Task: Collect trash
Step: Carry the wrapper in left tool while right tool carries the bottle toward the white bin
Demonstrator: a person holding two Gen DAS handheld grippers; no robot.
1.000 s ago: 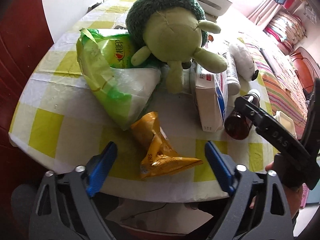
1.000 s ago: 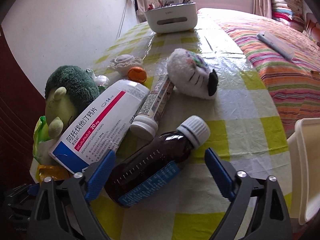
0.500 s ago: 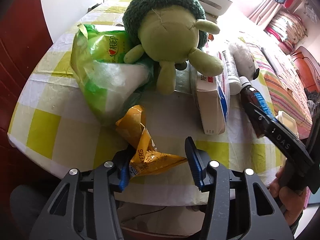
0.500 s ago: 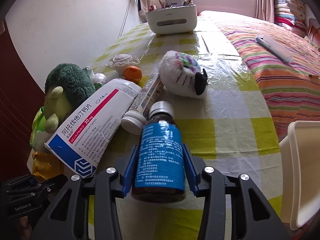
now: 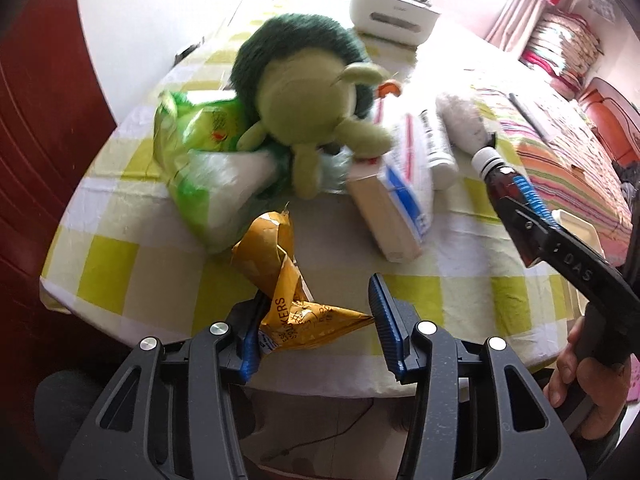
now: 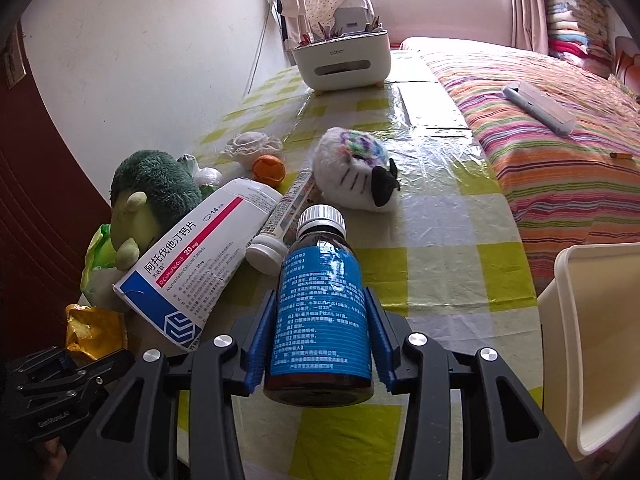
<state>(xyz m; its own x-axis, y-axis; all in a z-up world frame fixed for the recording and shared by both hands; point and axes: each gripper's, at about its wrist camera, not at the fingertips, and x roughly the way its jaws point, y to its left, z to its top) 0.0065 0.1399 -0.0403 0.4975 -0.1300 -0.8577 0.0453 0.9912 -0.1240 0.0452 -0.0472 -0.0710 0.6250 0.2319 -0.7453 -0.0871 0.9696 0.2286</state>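
A crumpled yellow snack wrapper (image 5: 280, 276) hangs just above the near edge of the yellow-checked table (image 5: 120, 264). My left gripper (image 5: 316, 312) is shut on its lower end, and the blue pads pinch it from both sides. My right gripper (image 6: 320, 308) is shut on a brown medicine bottle (image 6: 320, 280) with a blue label and a white cap pointing away from me. The left wrist view shows that bottle (image 5: 500, 180) raised at the right, off the table. The wrapper (image 6: 94, 330) also shows at the lower left of the right wrist view.
A green plush toy (image 5: 308, 96) leans on a green snack bag (image 5: 200, 152). Beside them lie a medicine box (image 6: 192, 264), a white tube (image 6: 280, 224), a white plush (image 6: 356, 168) and orange peel (image 6: 269, 169). A white organizer (image 6: 340, 60) stands far back. A cream bin (image 6: 580, 340) is at the right, by the striped bed (image 6: 560, 140).
Both grippers went from open to shut, the left on the yellow wrapper and the right on the brown bottle. The bottle swung in line with the fingers. Both have since lifted a little.
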